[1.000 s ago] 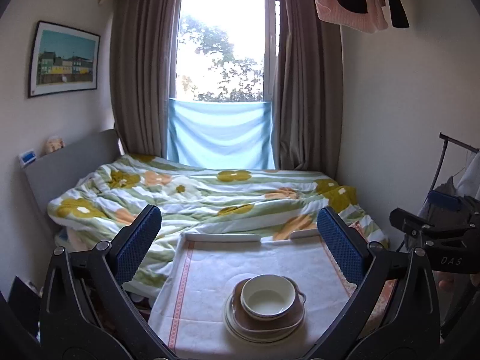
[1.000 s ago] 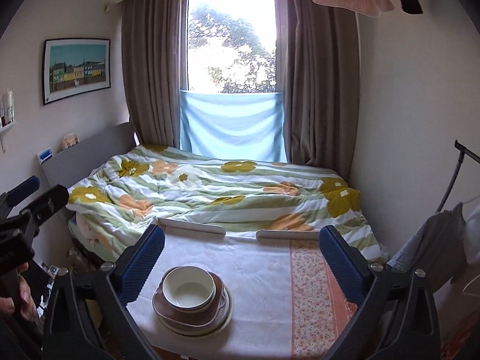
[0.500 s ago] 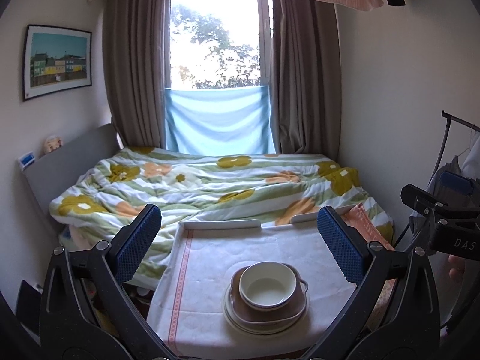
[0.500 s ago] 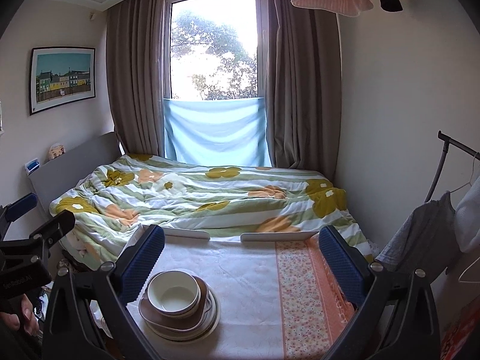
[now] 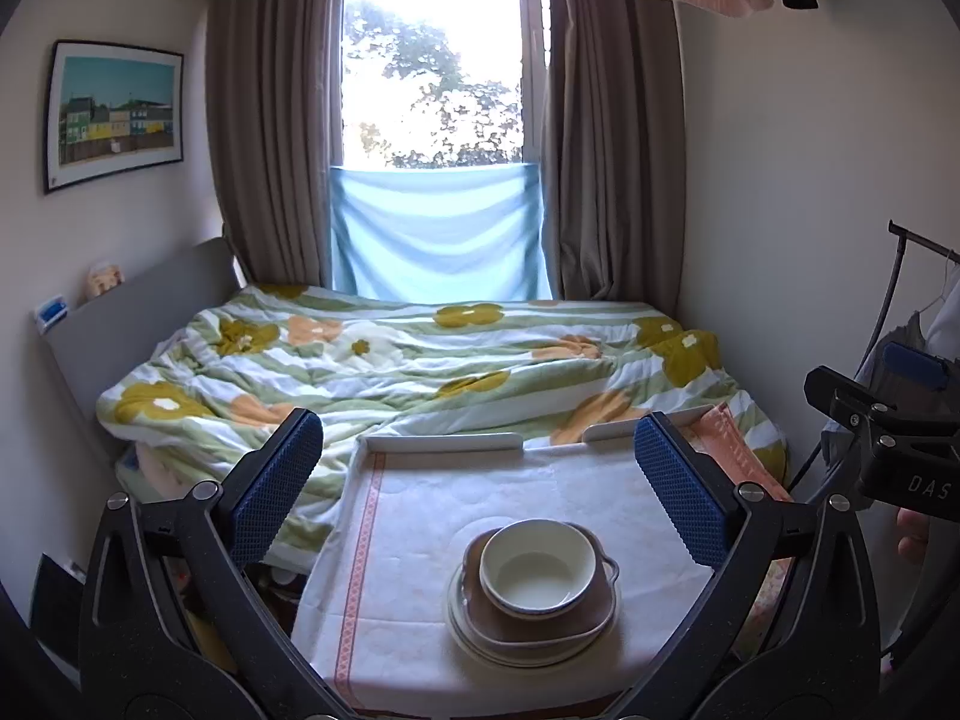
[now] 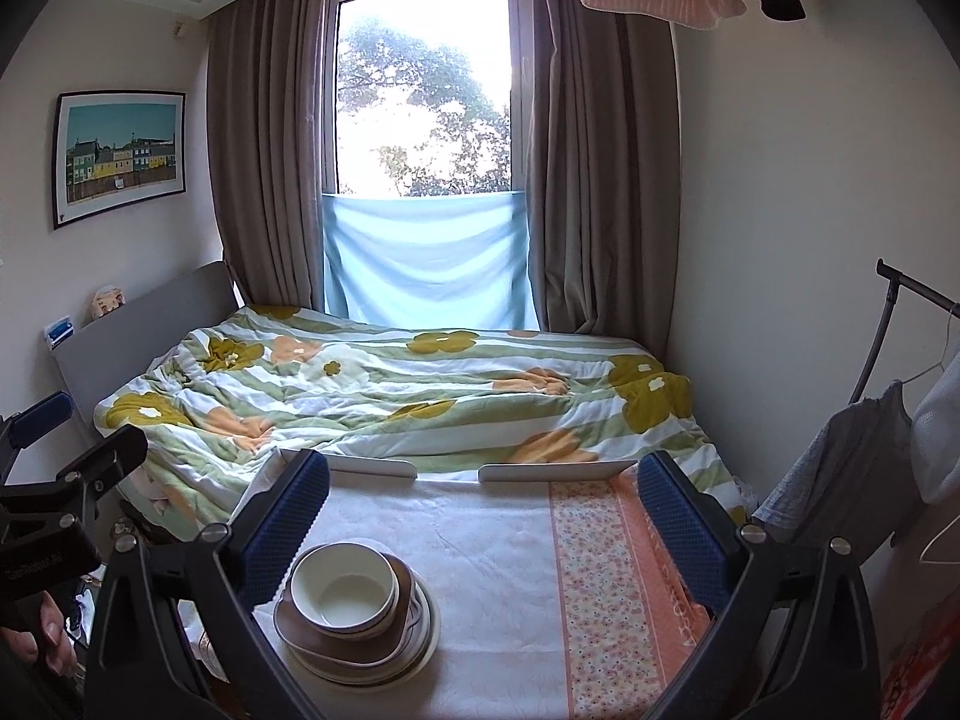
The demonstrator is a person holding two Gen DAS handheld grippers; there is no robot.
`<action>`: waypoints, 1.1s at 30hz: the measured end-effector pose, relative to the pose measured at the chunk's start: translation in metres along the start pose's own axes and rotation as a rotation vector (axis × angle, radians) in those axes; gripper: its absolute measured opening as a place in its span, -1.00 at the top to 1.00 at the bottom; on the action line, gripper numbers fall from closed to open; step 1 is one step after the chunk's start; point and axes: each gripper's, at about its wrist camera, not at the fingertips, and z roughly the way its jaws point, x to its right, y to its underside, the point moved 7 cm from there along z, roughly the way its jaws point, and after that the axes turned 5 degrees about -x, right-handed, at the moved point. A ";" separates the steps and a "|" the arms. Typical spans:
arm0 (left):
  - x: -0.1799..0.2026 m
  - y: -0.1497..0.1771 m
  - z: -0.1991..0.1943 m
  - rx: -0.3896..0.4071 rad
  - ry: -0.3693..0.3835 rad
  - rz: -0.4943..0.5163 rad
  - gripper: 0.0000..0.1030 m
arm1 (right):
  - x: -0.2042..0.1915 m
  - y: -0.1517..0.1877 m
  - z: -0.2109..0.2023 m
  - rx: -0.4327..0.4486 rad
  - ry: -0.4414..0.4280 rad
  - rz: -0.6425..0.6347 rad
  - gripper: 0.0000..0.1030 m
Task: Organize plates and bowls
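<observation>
We hold the left claw (image 5: 480,480) spread wide over the cloth-covered surface (image 5: 420,516), gripping nothing, and the right claw (image 6: 483,510) gapes just as wide and empty. The cream bowl (image 5: 538,570) sits in a brown dish (image 5: 591,615), which rests on pale plates (image 5: 474,630); the stack stands at the near edge of the surface, between our left pads and by the right claw's left pad (image 6: 285,531). Beyond the surface's far edge lies the bed with its flowered duvet (image 5: 420,360).

A glossy glazed bowl (image 5: 538,570) sits on matt woven tablecloth (image 5: 420,516); bed quilt (image 5: 390,366) is soft cloth.
</observation>
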 end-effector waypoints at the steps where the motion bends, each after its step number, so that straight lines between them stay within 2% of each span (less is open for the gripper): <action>1: 0.000 0.000 0.000 -0.001 0.002 0.001 -1.00 | 0.001 0.000 0.000 -0.001 0.001 0.001 -0.98; 33: -0.006 0.003 0.003 -0.010 0.000 -0.001 -1.00 | 0.001 0.001 0.000 -0.004 0.009 0.001 -0.98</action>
